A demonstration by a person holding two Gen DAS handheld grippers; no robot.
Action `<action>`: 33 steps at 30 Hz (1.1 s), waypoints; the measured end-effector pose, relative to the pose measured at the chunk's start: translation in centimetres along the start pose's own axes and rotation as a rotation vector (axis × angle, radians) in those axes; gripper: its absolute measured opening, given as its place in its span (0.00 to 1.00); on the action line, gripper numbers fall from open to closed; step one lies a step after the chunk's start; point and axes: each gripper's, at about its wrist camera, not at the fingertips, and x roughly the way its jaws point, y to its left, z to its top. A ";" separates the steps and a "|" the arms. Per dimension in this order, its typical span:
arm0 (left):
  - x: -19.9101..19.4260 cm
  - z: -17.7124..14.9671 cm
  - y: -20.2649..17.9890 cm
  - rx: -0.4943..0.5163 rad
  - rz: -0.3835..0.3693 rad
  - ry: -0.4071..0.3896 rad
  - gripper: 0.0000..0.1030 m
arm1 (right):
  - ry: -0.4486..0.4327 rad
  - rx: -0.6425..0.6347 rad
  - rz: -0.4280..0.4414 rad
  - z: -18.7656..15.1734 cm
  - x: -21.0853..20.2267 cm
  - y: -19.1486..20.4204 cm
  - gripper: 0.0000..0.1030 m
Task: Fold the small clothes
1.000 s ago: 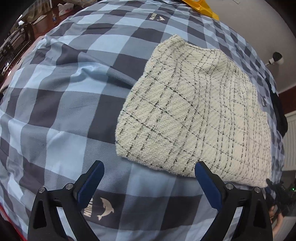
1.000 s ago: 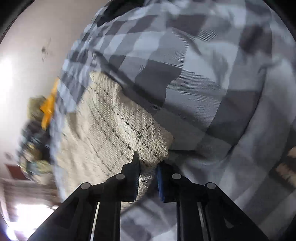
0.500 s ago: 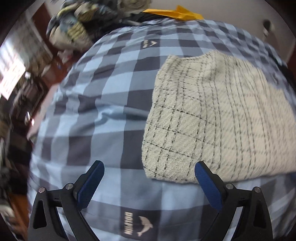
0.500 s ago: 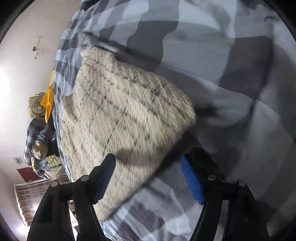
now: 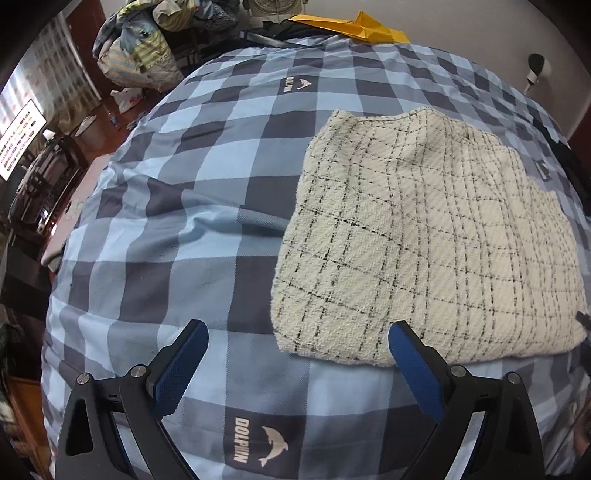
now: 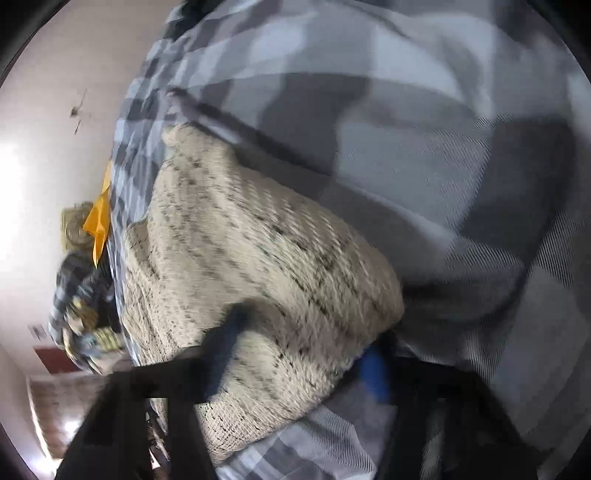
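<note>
A folded cream tweed garment (image 5: 424, 236) lies on a blue checked bedspread (image 5: 155, 258) — both the left gripper (image 5: 295, 354) and right gripper (image 6: 299, 354) spread and empty — the next fold wants matched corner grips.

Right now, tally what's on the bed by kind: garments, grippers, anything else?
Cream tweed garment with black check lines: 1
Blue-padded black grippers: 2, left gripper and right gripper
Yellow-orange folded sheet at the far edge: 1
Total: 4
</note>
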 end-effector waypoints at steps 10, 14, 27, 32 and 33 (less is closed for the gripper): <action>-1.5 -0.2 0.9 0.020 0.090 -0.083 0.96 | -0.160 -0.062 0.075 -1.1 -5.2 1.5 0.11; -2.6 -0.3 1.8 0.009 0.086 -0.103 0.96 | -0.205 -0.067 0.077 -1.9 -7.6 0.7 0.10; -5.6 0.0 2.2 -0.021 -0.064 -0.145 0.96 | -0.379 -0.416 -0.074 -3.5 -12.4 11.2 0.10; -6.1 0.3 3.9 -0.115 -0.027 -0.175 0.96 | -0.349 -0.799 -0.047 -12.7 -10.6 24.7 0.10; -6.4 0.4 4.4 -0.140 -0.018 -0.192 0.96 | -0.317 -0.873 -0.034 -15.4 -9.3 26.8 0.10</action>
